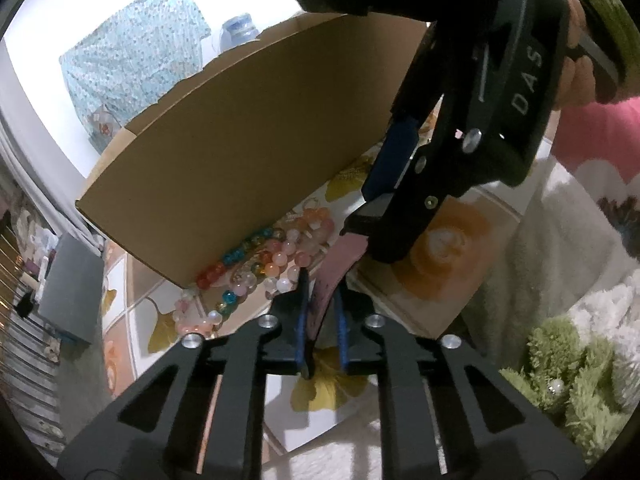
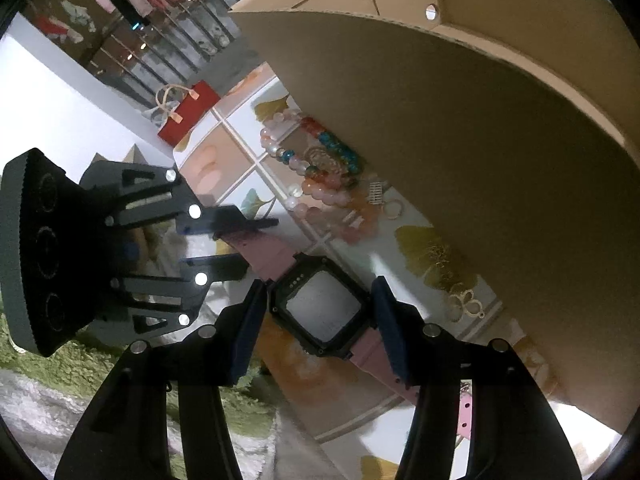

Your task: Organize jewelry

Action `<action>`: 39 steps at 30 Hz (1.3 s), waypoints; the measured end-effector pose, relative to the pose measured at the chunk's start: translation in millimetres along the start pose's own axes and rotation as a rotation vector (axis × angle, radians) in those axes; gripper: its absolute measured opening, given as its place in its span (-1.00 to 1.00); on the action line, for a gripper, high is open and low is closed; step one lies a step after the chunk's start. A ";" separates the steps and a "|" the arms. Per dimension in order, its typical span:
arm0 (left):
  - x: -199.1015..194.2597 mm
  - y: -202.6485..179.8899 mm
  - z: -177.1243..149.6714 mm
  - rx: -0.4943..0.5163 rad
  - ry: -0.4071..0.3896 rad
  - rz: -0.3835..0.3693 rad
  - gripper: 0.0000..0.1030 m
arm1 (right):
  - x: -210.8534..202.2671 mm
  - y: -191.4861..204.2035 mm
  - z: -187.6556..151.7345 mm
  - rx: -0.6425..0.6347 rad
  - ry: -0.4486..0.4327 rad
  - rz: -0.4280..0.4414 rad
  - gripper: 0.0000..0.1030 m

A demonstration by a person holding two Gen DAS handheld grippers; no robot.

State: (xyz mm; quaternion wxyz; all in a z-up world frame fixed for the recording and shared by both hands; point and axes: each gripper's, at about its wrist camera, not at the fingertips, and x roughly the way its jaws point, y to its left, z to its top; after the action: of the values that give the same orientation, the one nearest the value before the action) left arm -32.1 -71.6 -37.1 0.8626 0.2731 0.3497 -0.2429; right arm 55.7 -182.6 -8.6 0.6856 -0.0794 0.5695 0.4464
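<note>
Left gripper point(image 1: 322, 308) clamped on pink watch point(image 2: 324, 308) strap, right gripper point(image 2: 320, 320) gripping its case, bead bracelets point(image 1: 256, 264) against cardboard box point(image 1: 240, 136) edge

Cardboard box point(image 1: 240, 152) walls off the far side; beaded bracelets point(image 1: 256, 264) crowd its base.
</note>
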 end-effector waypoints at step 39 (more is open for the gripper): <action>7.2 72.5 1.5 -0.345 0.034 -0.309 -0.95 | -8.8 84.0 -49.4 -0.280 -0.254 -0.972 -0.94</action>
State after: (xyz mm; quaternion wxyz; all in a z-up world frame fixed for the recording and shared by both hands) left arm 17.4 -21.1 -19.7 0.8431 0.0689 0.4383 -0.3038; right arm -37.9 -168.2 15.7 0.8603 -0.3708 0.3141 0.1544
